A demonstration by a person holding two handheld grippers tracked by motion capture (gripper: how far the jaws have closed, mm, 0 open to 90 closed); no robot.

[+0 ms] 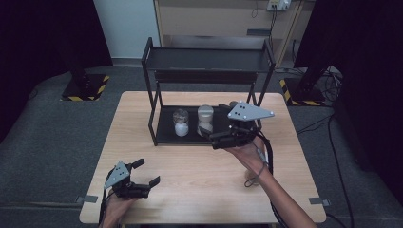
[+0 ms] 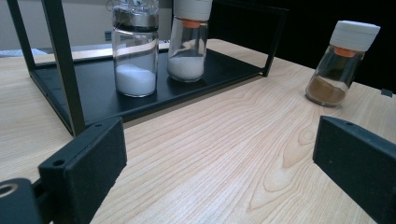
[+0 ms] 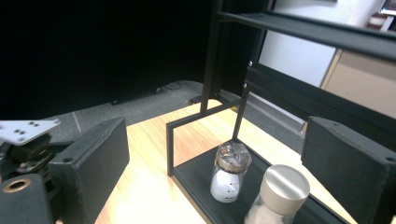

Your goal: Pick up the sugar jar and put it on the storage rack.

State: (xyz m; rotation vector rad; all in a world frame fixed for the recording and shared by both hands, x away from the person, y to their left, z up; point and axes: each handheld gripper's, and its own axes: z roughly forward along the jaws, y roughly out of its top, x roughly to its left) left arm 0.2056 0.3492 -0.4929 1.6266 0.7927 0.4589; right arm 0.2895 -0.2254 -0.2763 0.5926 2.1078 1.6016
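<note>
Directly below and just ahead of right gripper (image 3: pixel 215 149): white-lidded jar (image 3: pixel 284 189), upright on lower shelf (image 1: pixel 166 132) of black rack (image 1: pixel 204 59), long axis vertical, lid facing up toward the jaws.

- Right gripper: jaws wide apart, nothing between them, held above the shelf and tilted down at the jar. Jar off-centre, nearer the right-hand jaw in the right gripper view. Judged: small sideways shift needed before any descent around the lid.
- Glass-topped jar (image 3: pixel 229 175): upright, white contents, just beside the white-lidded jar, on the side of the other jaw and slightly farther ahead. Judged: close neighbour, some risk of a nudge on closing.
- Left gripper (image 1: pixel 146 172): jaws apart, empty, low over table (image 1: pixel 190 185), well back from the rack; clearly the farther of the two from the shelf.
- Brown spice jar (image 2: pixel 341 65): upright on bare table, ahead of left gripper and toward its right-hand jaw, well apart from the rack.
</note>
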